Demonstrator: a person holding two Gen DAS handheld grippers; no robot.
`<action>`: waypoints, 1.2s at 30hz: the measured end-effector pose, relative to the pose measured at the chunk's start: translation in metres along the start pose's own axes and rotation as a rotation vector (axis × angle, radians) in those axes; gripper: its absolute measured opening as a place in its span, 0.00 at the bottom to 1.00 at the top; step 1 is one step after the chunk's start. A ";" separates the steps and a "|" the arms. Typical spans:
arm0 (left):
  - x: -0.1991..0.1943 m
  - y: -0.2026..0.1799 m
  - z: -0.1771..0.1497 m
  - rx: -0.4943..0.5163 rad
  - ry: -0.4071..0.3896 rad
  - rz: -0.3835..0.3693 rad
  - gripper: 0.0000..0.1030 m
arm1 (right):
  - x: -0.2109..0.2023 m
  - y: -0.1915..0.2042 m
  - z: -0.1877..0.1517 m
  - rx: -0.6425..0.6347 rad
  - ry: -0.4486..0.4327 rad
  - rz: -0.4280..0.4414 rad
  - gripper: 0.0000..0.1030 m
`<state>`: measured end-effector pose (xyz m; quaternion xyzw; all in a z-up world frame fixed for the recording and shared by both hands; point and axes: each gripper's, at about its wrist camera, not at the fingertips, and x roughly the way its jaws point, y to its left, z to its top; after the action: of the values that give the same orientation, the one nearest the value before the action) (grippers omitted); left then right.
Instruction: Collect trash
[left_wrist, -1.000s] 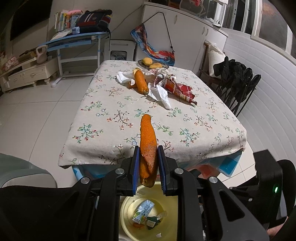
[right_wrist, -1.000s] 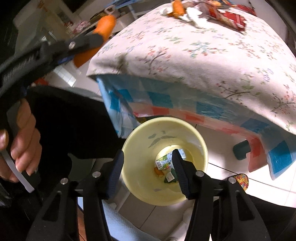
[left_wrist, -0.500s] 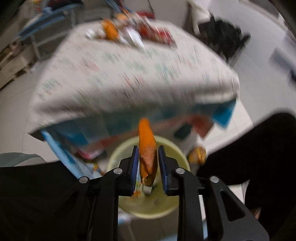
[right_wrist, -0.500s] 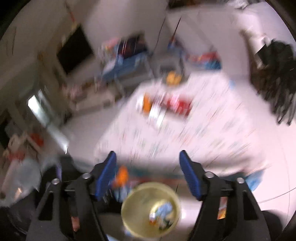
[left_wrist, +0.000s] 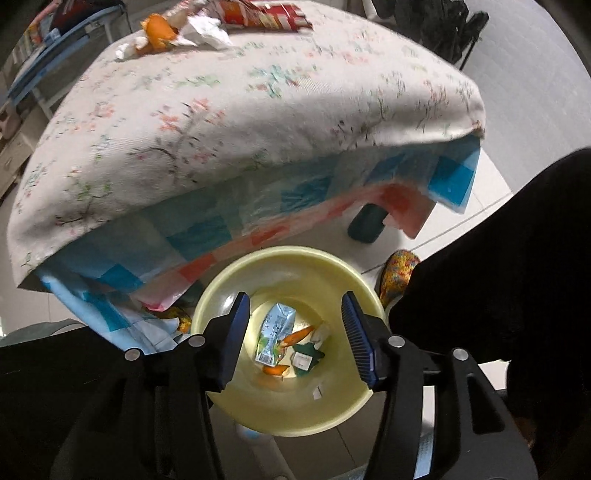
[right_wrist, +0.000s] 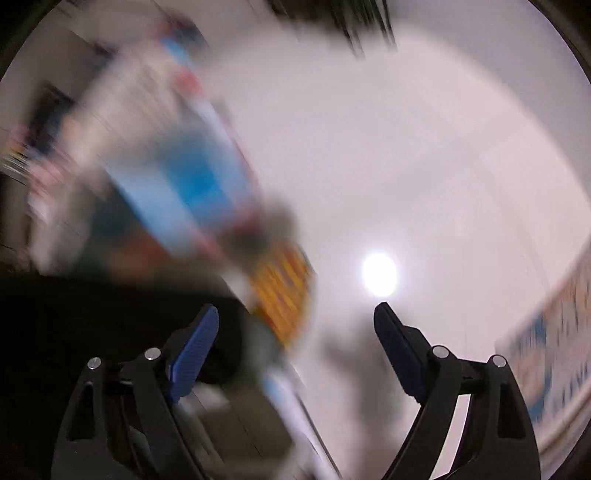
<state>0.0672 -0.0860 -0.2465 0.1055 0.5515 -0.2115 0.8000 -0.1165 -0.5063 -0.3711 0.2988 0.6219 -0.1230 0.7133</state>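
Note:
My left gripper (left_wrist: 295, 328) hangs over the yellow bin (left_wrist: 236, 406) on the floor, its jaws opening with nothing between them. At the bin's bottom lie a drink carton (left_wrist: 275, 332), orange pieces (left_wrist: 299, 334) and small scraps. On the table's far end sit an orange wrapper (left_wrist: 159, 31), white tissue (left_wrist: 207, 29) and a red snack packet (left_wrist: 266, 16). My right gripper (right_wrist: 295, 325) points at the pale floor in a heavily blurred view, its jaws opening and empty.
The table (left_wrist: 229, 110) carries a floral cloth over a blue and red checked cover that hangs beside the bin. A dark table foot (left_wrist: 365, 225) and a patterned slipper (left_wrist: 399, 273) stand right of the bin. A person's dark clothing (left_wrist: 498, 258) fills the right side.
My left gripper dropped toward the bin and let go of the long orange wrapper it held. My right gripper swung away from the bin toward the floor, its jaws widening.

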 end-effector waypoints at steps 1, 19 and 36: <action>0.002 -0.002 0.001 0.007 0.010 0.010 0.48 | 0.031 -0.015 -0.018 0.005 0.078 -0.049 0.81; 0.030 -0.016 0.007 0.041 0.071 0.044 0.48 | 0.199 -0.085 -0.099 0.144 0.342 -0.256 0.54; -0.018 -0.001 0.017 -0.046 -0.124 0.032 0.48 | -0.095 -0.023 0.046 0.212 -0.419 0.321 0.53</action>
<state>0.0757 -0.0896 -0.2233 0.0825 0.5037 -0.1921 0.8382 -0.1107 -0.5699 -0.2838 0.4346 0.3894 -0.1317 0.8013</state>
